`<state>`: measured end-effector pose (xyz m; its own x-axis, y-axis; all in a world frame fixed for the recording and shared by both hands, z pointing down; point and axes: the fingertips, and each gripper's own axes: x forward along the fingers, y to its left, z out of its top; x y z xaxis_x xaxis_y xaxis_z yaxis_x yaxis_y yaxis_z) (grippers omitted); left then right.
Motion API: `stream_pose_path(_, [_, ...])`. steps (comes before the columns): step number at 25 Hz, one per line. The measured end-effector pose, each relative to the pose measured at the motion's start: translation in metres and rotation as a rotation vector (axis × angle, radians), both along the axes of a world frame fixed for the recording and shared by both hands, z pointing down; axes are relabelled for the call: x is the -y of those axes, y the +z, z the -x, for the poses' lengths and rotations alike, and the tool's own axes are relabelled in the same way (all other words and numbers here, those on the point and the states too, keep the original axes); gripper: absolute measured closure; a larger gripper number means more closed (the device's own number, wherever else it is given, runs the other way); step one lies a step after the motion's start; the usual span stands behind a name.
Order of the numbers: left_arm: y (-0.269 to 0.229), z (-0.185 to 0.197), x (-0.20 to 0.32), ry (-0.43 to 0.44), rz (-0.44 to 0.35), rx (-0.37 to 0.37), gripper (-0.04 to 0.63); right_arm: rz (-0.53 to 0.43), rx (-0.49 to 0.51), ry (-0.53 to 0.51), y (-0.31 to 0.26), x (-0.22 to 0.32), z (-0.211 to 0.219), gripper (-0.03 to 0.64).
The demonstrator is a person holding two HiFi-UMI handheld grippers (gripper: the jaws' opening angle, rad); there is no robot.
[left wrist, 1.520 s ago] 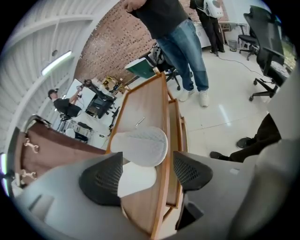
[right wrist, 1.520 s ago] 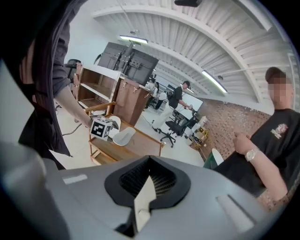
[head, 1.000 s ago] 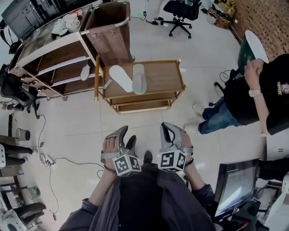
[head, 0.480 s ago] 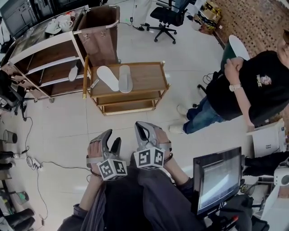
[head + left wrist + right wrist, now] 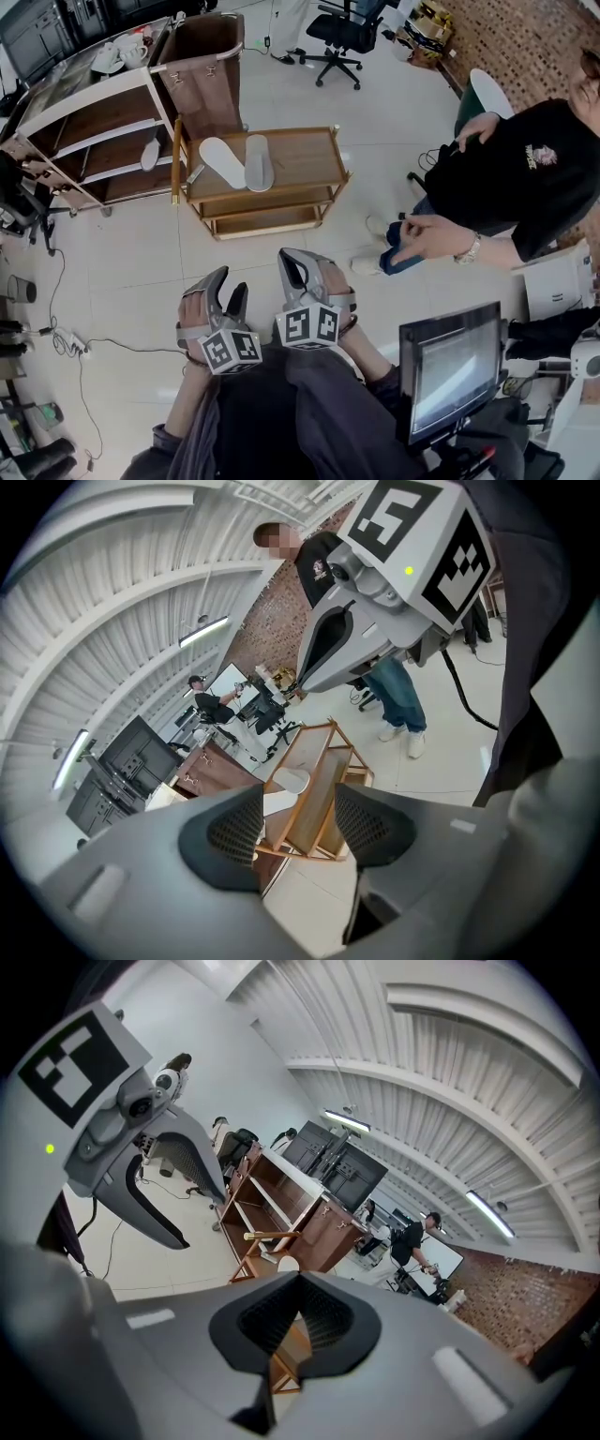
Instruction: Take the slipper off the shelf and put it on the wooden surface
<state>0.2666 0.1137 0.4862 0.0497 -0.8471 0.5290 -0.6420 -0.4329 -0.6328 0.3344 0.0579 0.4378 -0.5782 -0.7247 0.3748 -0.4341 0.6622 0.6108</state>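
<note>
A pale tiled floor fills the room, with a brick wall in the upper right of the head view. A white-framed shelf with wooden boards stands in the upper left. A low wooden cart sits just right of it, above the frame's centre.

One slipper lies on the shelf's middle board, near its right end. It is a plain white, flat oval, and little detail shows at this range. Two more white slippers lie close together on the left half of the cart's top. The left one is angled and the right one runs straight up the frame.

Both grippers hover low in the frame, well apart from the shelf and the cart. The left gripper has its jaws apart, with only the distant cart showing through the gap. The right gripper has its jaw tips drawn together and holds nothing.

Against half a second ago, the cart, the shelf, the slippers and both grippers sit almost where they were. The person in a black shirt at the right edge now reaches a hand out toward the frame's centre. Before, that arm was bent up by the white round surface.
</note>
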Motion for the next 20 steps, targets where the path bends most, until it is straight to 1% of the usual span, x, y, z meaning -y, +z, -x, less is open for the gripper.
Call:
stream_pose_path(6, [-0.001, 0.006, 0.0, 0.001, -0.004, 0.002, 0.337, -0.001, -0.004, -0.004, 0.001, -0.002, 0.004, 0.617])
stream_pose_path(14, [-0.001, 0.001, -0.001, 0.007, -0.007, 0.002, 0.337, -0.011, -0.008, -0.014, 0.004, -0.004, 0.002, 0.617])
stream_pose_path(20, [-0.001, 0.012, -0.005, -0.012, -0.005, 0.006, 0.337, 0.002, 0.004, -0.018, -0.004, -0.007, 0.013, 0.617])
